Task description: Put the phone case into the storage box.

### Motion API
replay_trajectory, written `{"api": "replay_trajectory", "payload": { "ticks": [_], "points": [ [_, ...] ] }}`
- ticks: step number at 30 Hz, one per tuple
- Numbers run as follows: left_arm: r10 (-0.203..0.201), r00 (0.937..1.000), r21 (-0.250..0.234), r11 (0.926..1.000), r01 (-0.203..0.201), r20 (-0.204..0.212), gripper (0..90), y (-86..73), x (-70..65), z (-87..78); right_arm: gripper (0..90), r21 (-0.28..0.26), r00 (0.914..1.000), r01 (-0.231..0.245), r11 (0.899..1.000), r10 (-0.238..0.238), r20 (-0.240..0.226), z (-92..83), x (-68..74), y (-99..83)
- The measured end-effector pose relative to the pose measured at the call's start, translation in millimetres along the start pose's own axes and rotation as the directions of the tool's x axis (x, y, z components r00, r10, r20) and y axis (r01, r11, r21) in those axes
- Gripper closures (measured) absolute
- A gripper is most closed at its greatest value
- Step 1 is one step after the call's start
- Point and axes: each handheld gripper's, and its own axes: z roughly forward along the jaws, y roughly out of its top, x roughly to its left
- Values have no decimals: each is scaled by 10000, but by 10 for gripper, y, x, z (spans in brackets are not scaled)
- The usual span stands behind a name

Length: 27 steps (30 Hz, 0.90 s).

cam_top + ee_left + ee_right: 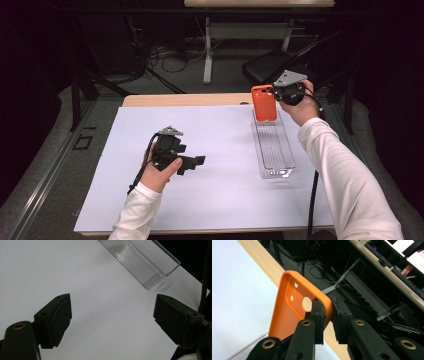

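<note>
One orange phone case point(264, 102) hangs upright from the right claw point(274, 92), just above the far end of the one clear plastic tray point(274, 150) that lies lengthwise on the white sheet point(210, 165) covering the surface. In the right gripper view the claw's jaws are pinched nearly together on the case's rim point(322, 303) at a top corner, close to the camera cut-outs, so the case dangles below the grip with its hollow inner side facing the camera; holding it by one thin edge likely leaves its lower end free to be guided into the narrow tray, and the tray's long, slim shape suits a case stood or slid in on edge. Whether the lower end already touches the tray floor cannot be told, since the case covers that spot in the high view. The left claw point(192, 162) rests low over the sheet, well apart from the tray, its jaws spread wide with nothing between them, as the left gripper view shows with bare white sheet between the two pads point(56, 320) and one end of the tray point(147, 267) beyond them. It seems parked there out of the way, ready to steady the tray if needed. Counted: one case, one tray, two claws.
</note>
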Motion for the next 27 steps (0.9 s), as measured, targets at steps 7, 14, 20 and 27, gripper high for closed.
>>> {"api": "replay_trajectory", "payload": {
  "ticks": [7,14,20,27],
  "points": [
    [-120,9999,20,9999,120,-34,156,-5,31,2,806,11,10000,-42,10000,42,-40,81,27,-96],
    [-113,9999,13,9999,113,-78,156,-8,27,17,806,-126,9999,95,9999,-93,109,128,60,-137],
    [-92,9999,119,9999,93,-67,156,-15,38,37,806,-270,9992,261,9993,-252,324,160,108,-137],
    [-154,9998,134,9998,156,-114,156,-17,38,45,806,-141,9989,158,9998,-151,440,214,93,-196]
  ]
}}
